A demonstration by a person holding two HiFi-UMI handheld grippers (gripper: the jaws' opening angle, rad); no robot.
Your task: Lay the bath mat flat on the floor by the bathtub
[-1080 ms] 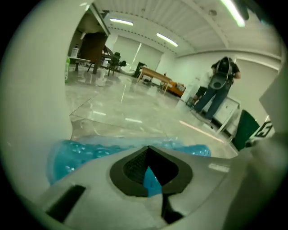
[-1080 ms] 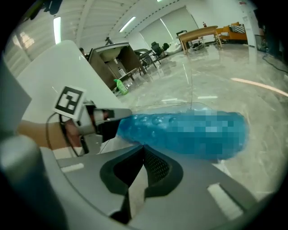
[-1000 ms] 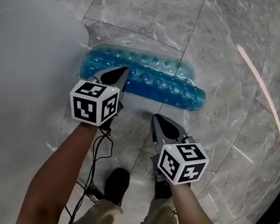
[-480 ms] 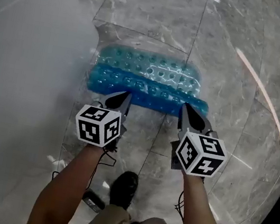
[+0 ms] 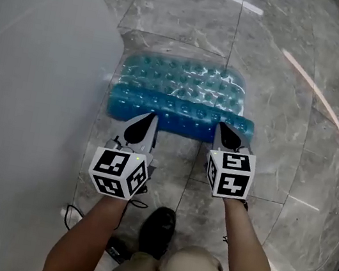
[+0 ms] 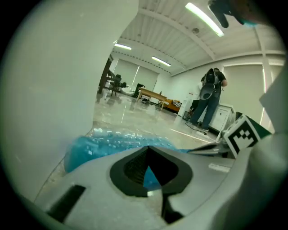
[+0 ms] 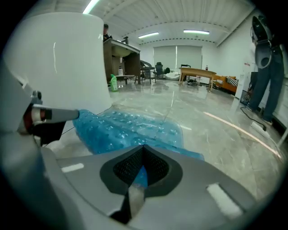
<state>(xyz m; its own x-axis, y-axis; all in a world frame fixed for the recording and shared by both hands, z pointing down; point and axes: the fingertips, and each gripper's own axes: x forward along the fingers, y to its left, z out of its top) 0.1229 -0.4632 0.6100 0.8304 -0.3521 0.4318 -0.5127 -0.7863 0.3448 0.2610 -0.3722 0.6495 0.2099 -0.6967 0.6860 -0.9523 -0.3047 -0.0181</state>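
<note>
Blue bath mat [image 5: 181,85] folded; left hand-held gripper [image 5: 151,116], right hand-held gripper [image 5: 222,127] clamped on near edge.

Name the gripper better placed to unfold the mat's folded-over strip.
Right, probably. The right gripper sits at the bath mat fold near its free end, with bare floor beside; the left gripper works close against the bathtub. Both jaws are shut.
</note>
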